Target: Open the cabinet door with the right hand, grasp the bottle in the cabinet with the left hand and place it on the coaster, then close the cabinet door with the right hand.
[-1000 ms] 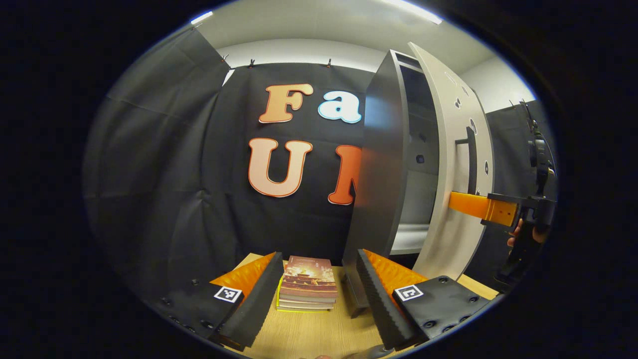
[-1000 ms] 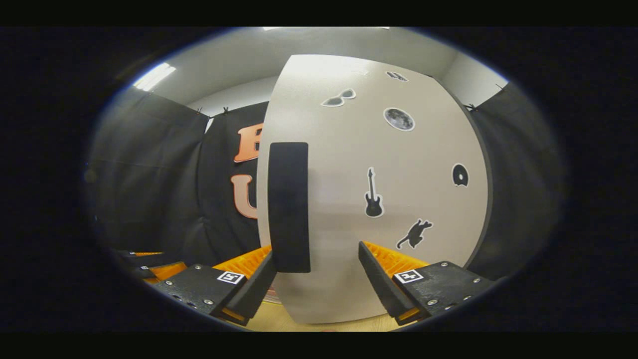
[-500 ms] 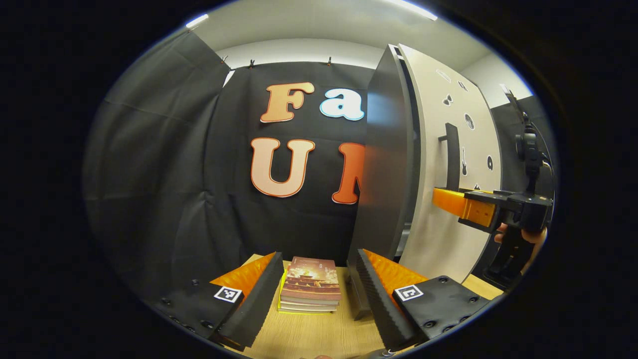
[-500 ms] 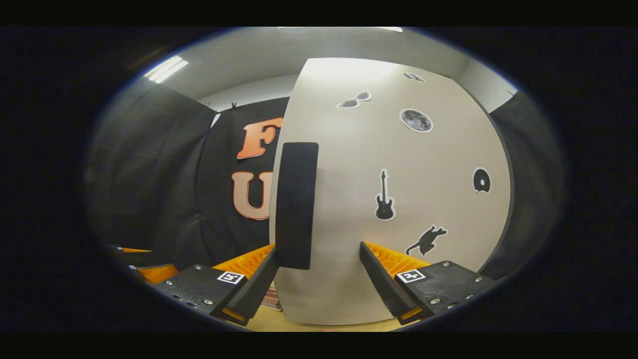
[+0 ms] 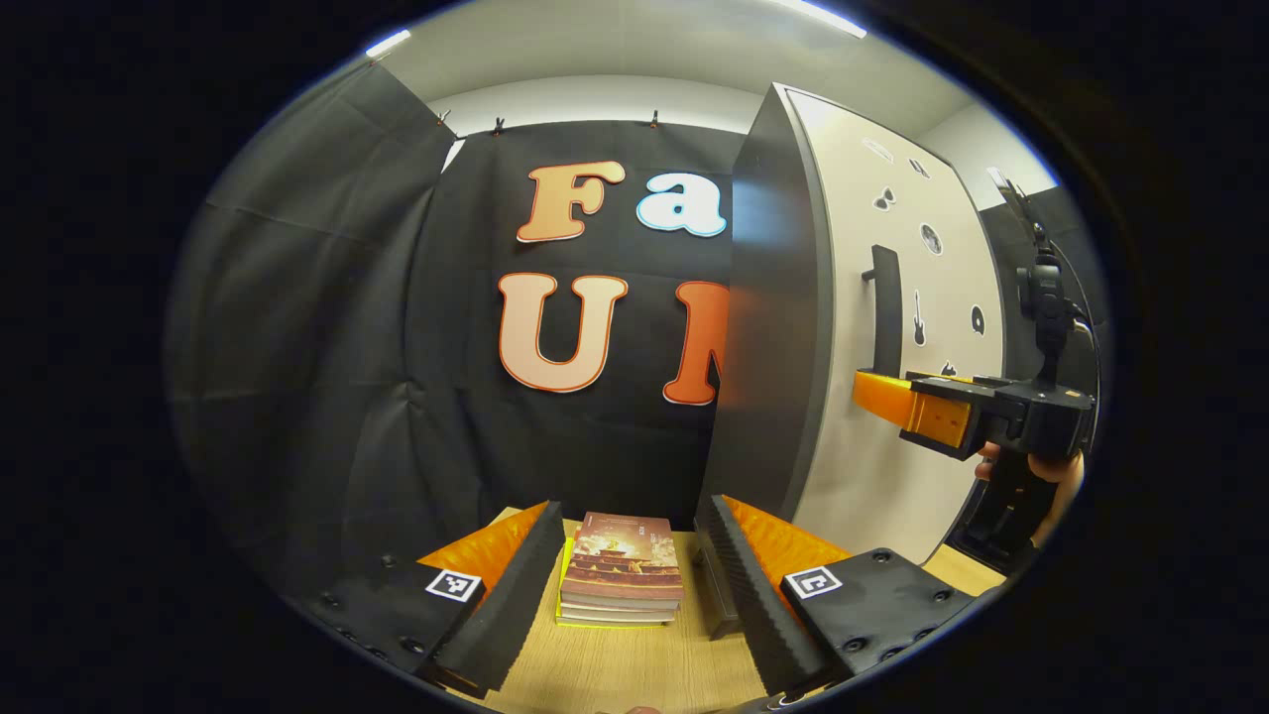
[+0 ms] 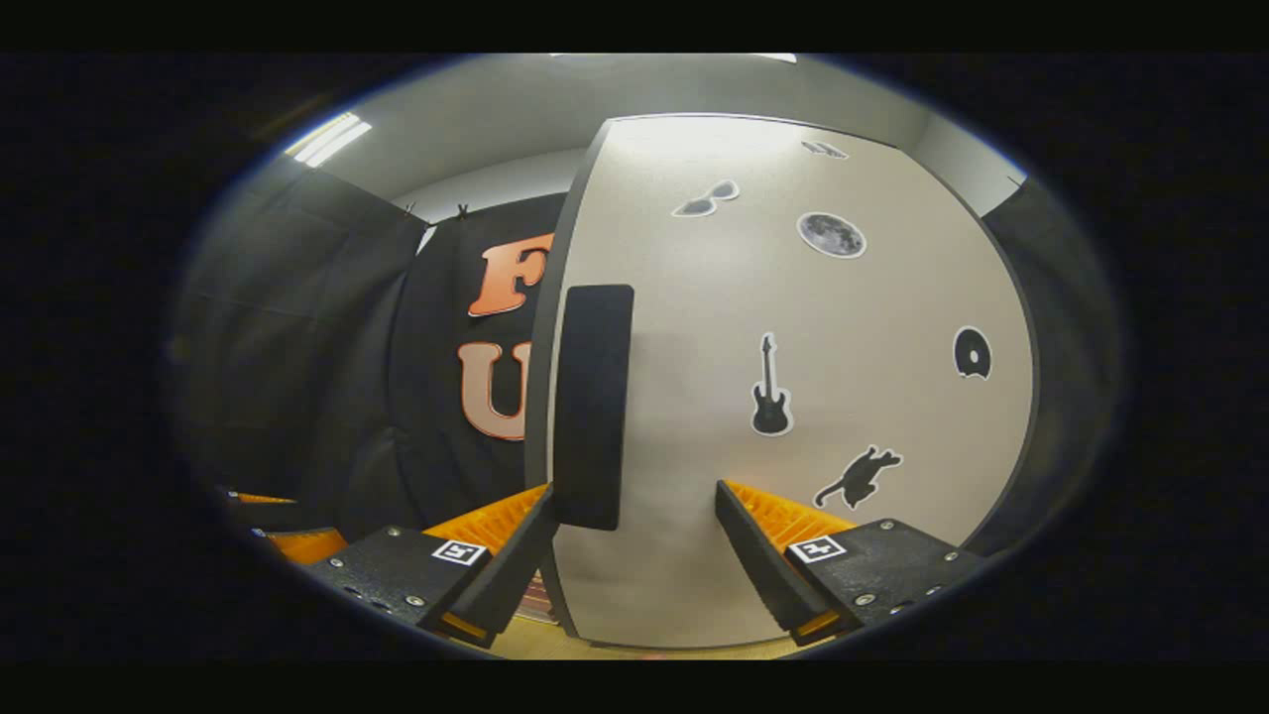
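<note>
Left gripper view: left gripper fingers spread wide, nothing between them but a stack of books lying on the wooden table farther off. Cabinet stands right of the books, dark side panel facing this camera, door flush against the carcass, so interior hidden; bottle and coaster not visible, can't say where they are. Same view catches the right gripper from the side, held by a hand, fingertip up against the door face just below the dark vertical handle. Right gripper view: looks square onto the door front, stickers on it (guitar, cat, moon, sunglasses). Right gripper fingers spread apart, gripping nothing; handle sits above the left finger, bottom end just beside it, contact unclear. Left gripper peeks in at lower left.
</note>
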Available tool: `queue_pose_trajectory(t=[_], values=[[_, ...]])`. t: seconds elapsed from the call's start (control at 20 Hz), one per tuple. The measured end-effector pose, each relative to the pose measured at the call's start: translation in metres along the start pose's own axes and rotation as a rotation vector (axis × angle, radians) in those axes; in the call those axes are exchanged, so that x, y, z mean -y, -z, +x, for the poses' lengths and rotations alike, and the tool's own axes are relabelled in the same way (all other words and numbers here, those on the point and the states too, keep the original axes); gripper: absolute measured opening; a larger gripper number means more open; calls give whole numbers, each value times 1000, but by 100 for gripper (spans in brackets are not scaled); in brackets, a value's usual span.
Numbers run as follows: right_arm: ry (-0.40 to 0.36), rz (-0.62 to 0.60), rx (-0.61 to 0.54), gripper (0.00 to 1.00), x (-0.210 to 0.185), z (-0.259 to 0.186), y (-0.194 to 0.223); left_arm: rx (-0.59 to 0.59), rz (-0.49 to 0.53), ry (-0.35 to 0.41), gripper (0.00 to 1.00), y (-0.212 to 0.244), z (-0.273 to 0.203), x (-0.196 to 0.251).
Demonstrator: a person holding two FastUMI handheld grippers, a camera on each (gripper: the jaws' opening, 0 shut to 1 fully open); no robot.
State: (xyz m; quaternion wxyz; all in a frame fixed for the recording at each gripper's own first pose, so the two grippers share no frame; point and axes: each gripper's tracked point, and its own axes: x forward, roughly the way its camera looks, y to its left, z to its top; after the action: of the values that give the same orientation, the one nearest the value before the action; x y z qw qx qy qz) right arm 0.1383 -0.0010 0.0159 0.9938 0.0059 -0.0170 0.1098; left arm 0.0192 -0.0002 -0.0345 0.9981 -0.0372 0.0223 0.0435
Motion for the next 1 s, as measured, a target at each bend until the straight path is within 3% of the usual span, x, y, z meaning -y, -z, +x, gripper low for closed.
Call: queue_pose_trajectory(t=[0.5, 0.8, 1.0], values=[[-8, 14, -15, 95, -11, -4, -4, 17, -3, 3, 94, -5, -6, -10], [42, -16, 24, 95, -21, -50, -30, 18, -7, 34, 95, -8, -7, -13], [116, -19, 66, 95, -18, -91, -48, 34, 21, 79, 95, -18, -9, -13]])
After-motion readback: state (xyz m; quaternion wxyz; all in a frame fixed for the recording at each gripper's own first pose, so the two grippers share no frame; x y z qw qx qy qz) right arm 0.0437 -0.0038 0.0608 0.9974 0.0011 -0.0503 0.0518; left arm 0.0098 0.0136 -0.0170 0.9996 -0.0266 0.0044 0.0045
